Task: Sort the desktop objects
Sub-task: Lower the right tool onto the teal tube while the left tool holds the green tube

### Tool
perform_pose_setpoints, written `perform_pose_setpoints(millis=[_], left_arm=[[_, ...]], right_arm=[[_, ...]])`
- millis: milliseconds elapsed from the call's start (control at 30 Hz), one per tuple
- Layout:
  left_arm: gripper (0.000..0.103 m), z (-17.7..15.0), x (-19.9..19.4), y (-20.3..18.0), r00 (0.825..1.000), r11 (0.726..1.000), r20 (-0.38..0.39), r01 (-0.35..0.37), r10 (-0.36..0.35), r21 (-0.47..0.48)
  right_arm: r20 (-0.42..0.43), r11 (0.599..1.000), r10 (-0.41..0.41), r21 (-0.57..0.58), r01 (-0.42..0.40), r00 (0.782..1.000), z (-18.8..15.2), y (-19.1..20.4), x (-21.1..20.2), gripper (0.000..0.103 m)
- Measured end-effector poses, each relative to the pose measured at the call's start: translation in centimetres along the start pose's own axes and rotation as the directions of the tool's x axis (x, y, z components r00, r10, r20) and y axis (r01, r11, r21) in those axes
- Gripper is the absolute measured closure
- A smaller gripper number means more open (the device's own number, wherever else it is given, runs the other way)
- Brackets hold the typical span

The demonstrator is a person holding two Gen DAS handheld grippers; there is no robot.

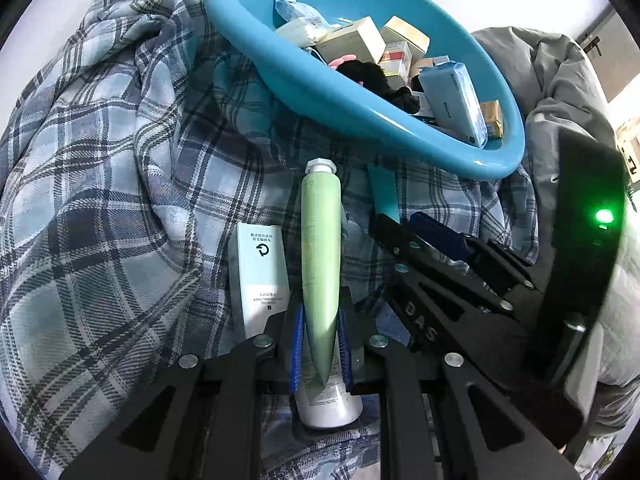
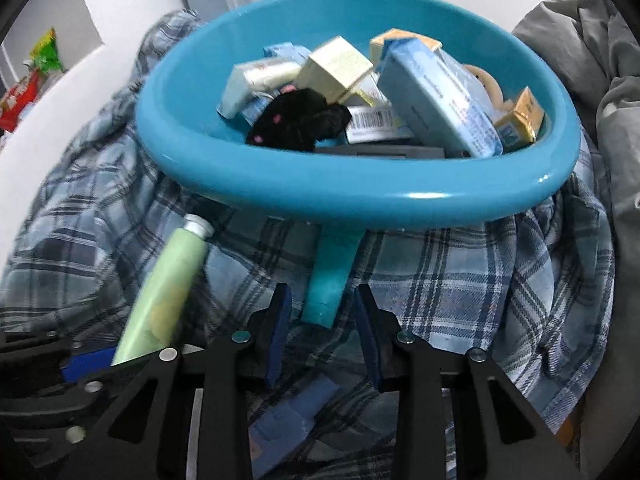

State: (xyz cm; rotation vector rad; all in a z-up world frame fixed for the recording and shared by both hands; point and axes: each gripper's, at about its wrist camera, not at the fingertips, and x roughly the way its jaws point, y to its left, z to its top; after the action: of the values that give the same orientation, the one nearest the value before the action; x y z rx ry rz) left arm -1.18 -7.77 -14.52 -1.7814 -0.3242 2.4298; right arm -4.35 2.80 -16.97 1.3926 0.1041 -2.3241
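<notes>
My left gripper (image 1: 321, 312) is shut on a pale green tube (image 1: 320, 248) with a white cap, held above the plaid cloth (image 1: 100, 184) and pointing toward the blue basin (image 1: 400, 136). The tube also shows in the right wrist view (image 2: 168, 288). My right gripper (image 2: 322, 312) is open, its fingers on either side of the teal handle (image 2: 330, 280) that sticks out under the basin's rim (image 2: 360, 196). The basin holds several boxes and a black fuzzy item (image 2: 300, 120).
A light blue box (image 1: 262, 272) and a white bottle (image 1: 330, 404) lie on the cloth under my left gripper. A blue packet (image 2: 288, 420) lies below my right gripper. A grey quilt (image 2: 600, 60) is piled at the right.
</notes>
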Motion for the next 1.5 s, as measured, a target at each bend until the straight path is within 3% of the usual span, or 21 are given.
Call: perform_pose_setpoints(millis=[233, 267, 300, 333, 700, 867, 1100, 1500], left_arm=[[0.087, 0.0, 0.0, 0.0, 1.0, 1.0, 0.002, -0.004, 0.004, -0.004], [0.087, 0.0, 0.0, 0.0, 1.0, 1.0, 0.002, -0.004, 0.004, -0.004], [0.087, 0.0, 0.0, 0.0, 1.0, 1.0, 0.002, -0.006, 0.006, -0.004], [0.087, 0.1, 0.0, 0.0, 1.0, 1.0, 0.001, -0.008, 0.008, -0.003], [0.087, 0.0, 0.1, -0.1, 1.0, 1.0, -0.003, -0.012, 0.012, 0.001], [0.087, -0.1, 0.1, -0.2, 1.0, 1.0, -0.003, -0.017, 0.017, 0.006], [0.087, -0.2, 0.1, -0.3, 1.0, 1.0, -0.007, -0.022, 0.022, 0.011], [0.087, -0.3, 0.1, -0.2, 1.0, 1.0, -0.013, -0.016, 0.017, 0.012]], right_arm=[[-0.017, 1.0, -0.012, 0.01, 0.012, 1.0, 0.0, -0.1, 1.0, 0.071], [-0.015, 1.0, -0.011, 0.011, 0.011, 1.0, -0.1, -0.1, 1.1, 0.072], [-0.012, 1.0, -0.012, 0.008, 0.012, 1.0, -0.1, -0.1, 1.1, 0.084], [-0.017, 1.0, -0.015, 0.0, 0.015, 1.0, 0.1, 0.0, 1.2, 0.085], [0.031, 0.996, -0.085, -0.039, 0.086, 0.996, -0.5, 0.5, -1.2, 0.085], [-0.005, 0.991, -0.131, -0.041, 0.131, 0.991, -0.6, 0.0, -2.0, 0.085], [-0.019, 0.996, -0.085, 0.0, 0.085, 0.996, -0.7, -1.5, -1.1, 0.085], [0.0, 0.988, -0.155, -0.021, 0.155, 0.988, -0.1, -1.3, 0.7, 0.084]])
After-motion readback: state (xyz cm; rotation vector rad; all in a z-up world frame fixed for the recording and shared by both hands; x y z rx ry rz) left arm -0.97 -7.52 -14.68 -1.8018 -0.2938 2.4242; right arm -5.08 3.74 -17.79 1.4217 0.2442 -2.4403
